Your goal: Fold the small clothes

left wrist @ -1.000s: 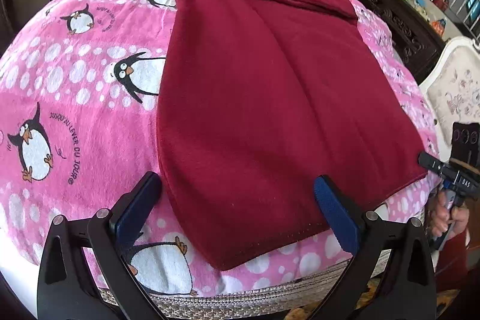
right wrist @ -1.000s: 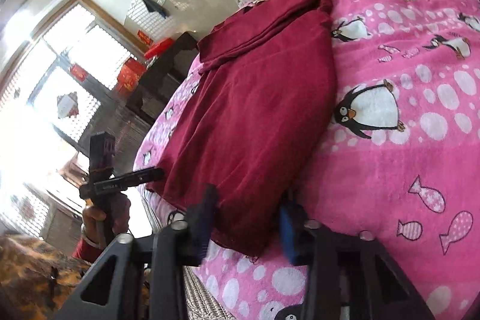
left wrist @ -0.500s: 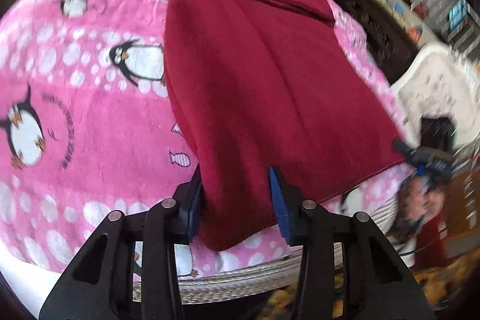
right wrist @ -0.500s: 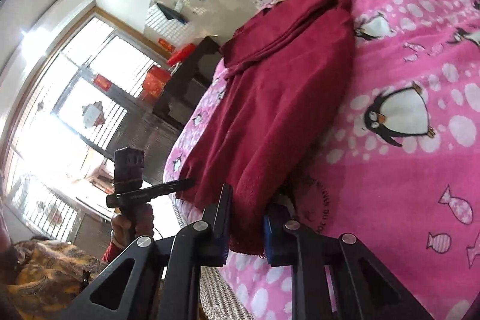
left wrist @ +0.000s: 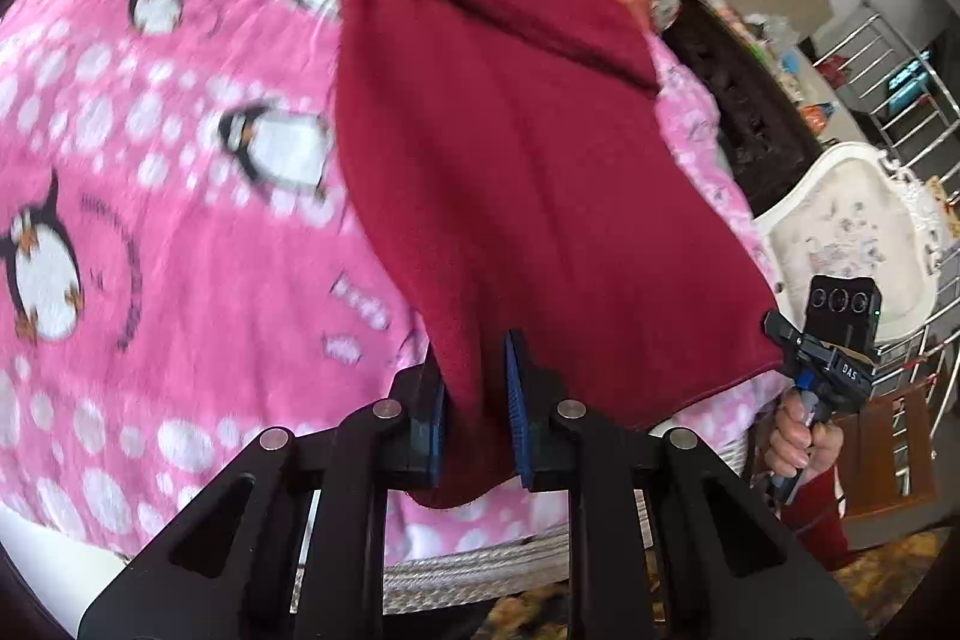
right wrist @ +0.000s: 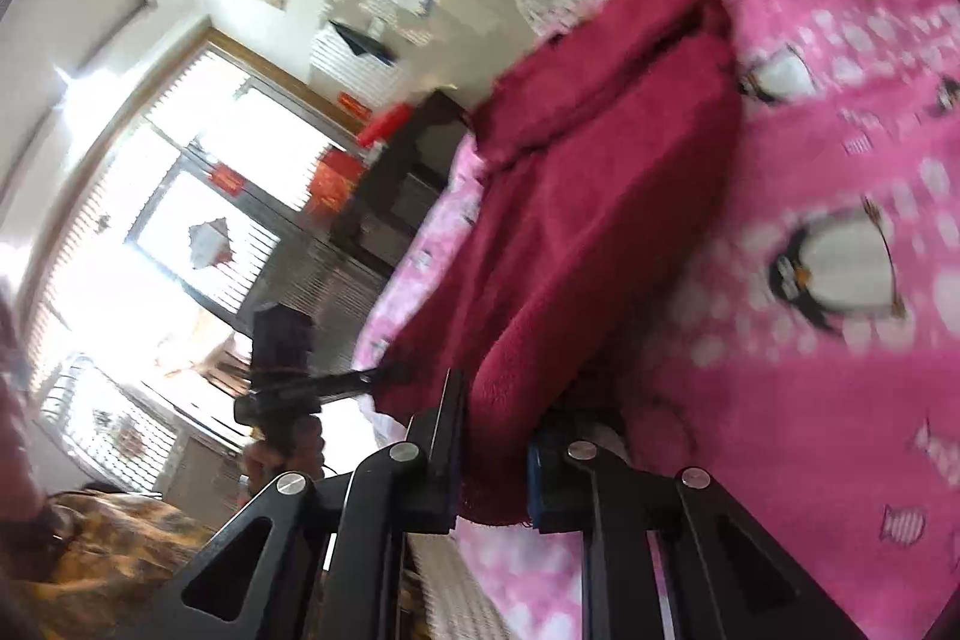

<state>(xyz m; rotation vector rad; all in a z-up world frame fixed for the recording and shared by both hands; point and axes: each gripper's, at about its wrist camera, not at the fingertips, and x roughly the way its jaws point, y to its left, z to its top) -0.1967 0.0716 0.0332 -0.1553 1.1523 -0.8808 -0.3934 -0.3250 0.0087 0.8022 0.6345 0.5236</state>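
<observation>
A pink fleece blanket with penguin print [left wrist: 180, 232] covers the bed. On it lies a dark red fleece garment [left wrist: 510, 148], running from the near edge toward the pillows. The left gripper [left wrist: 474, 418] is clamped on its near-left corner, and the right gripper [right wrist: 492, 472] grasps its near-right corner.

Left tool [left wrist: 475, 400]: black frame, silver screws, blue pads [left wrist: 516, 400].
</observation>
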